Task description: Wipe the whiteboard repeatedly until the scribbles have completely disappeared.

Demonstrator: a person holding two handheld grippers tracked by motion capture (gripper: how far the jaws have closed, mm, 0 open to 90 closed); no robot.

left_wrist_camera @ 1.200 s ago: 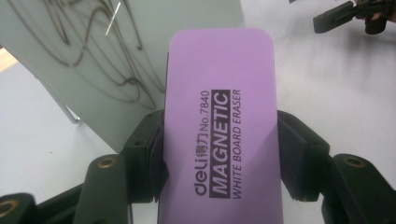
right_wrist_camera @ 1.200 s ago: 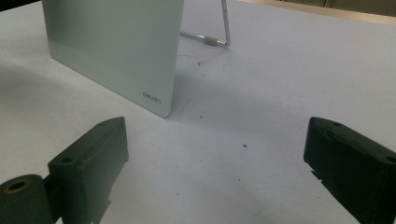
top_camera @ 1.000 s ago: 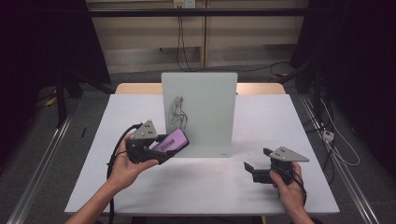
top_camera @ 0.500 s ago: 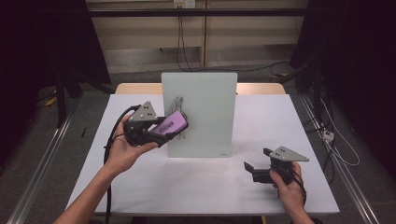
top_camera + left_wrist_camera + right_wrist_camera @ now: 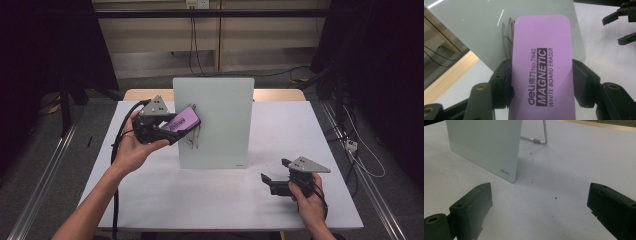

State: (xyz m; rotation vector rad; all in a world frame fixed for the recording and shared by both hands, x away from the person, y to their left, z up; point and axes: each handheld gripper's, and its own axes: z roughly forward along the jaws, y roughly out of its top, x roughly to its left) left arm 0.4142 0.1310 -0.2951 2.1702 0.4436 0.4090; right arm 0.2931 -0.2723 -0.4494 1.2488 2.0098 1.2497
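The left gripper (image 5: 172, 127) clamps a purple eraser (image 5: 542, 67) against the whiteboard (image 5: 220, 100), hiding part of the scribbles (image 5: 507, 35). Right of the whiteboard, the right gripper (image 5: 274, 181) gapes wide, holding nothing.

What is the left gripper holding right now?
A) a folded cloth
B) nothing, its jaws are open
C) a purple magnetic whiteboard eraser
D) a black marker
C: in the left gripper view the left gripper has its jaws clamped on both sides of the purple eraser, printed "MAGNETIC WHITE BOARD ERASER", in front of the whiteboard.
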